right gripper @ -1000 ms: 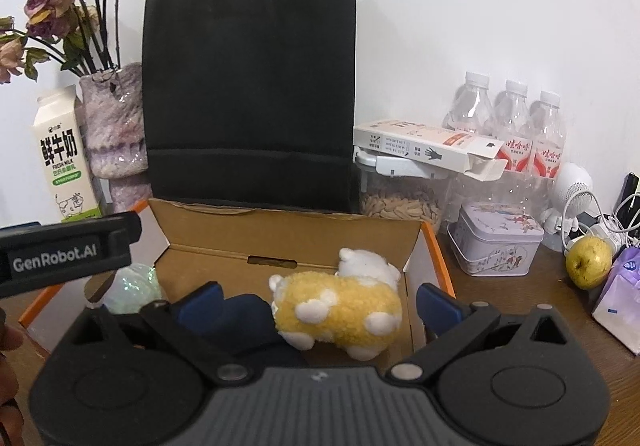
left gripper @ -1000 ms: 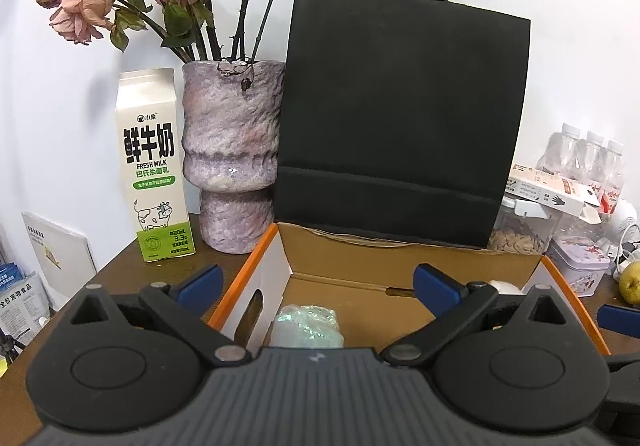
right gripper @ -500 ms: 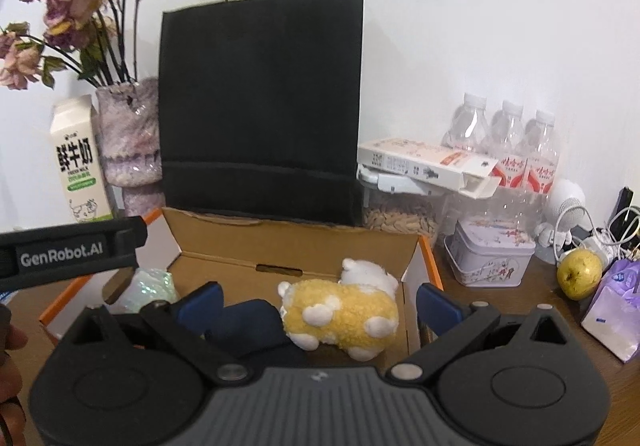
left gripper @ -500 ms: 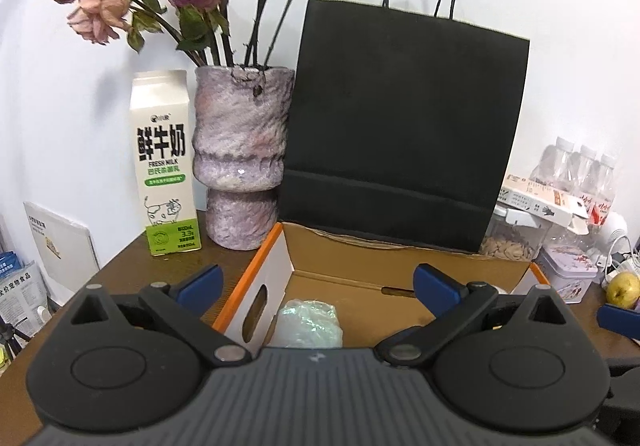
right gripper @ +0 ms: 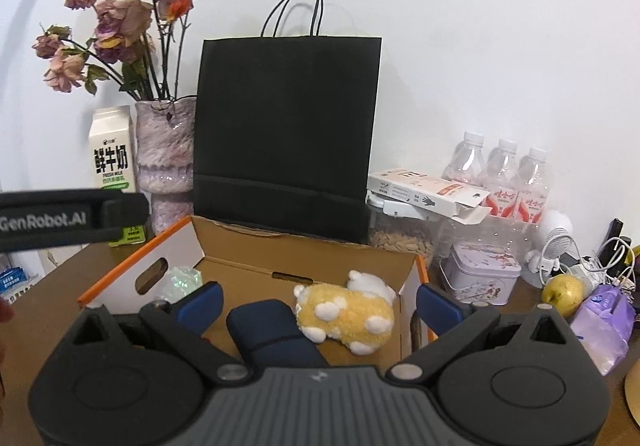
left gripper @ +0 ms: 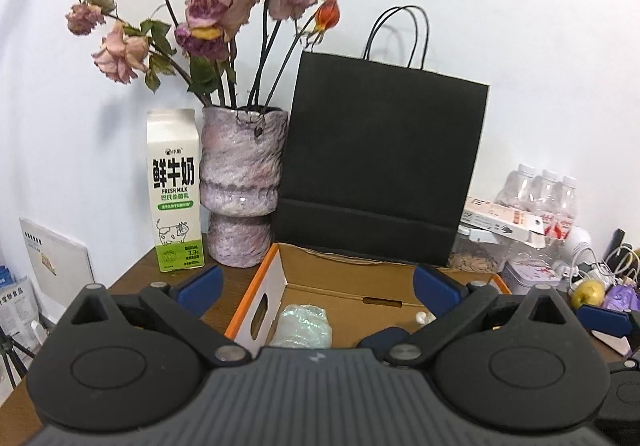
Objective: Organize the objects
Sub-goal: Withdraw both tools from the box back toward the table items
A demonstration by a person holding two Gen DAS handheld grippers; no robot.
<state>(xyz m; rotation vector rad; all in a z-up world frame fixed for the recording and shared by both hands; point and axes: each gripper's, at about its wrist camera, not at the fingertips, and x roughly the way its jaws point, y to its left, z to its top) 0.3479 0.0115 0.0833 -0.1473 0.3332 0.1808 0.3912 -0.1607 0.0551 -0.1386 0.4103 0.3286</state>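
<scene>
- Box: one, open-topped cardboard, orange rim, on the table in front of the bag. Holds one yellow-and-white plush at its right end, one dark blue pouch beside the plush, one clear crinkled wrap at its left end.
- Bag: one, black paper, upright against the wall; contents hidden.
- Vase: one, mottled purple, left of the bag, holding dried roses.
- Carton: one, milk, upright just left of the vase.
- Jar: one, clear, seeds inside, right of the bag; one flat white carton lies on its lid.
- Bottles: three, clear, behind the jar.
- Tin: one, lidded, right of the box.
- Apple: one, yellow-green, beside cables at the far right.
- Table: brown wood, against a white wall.
- Left gripper: released, jaws wide, nothing between them, above the box's left end.
- Right gripper: released, jaws wide, empty, above pouch and plush.
</scene>
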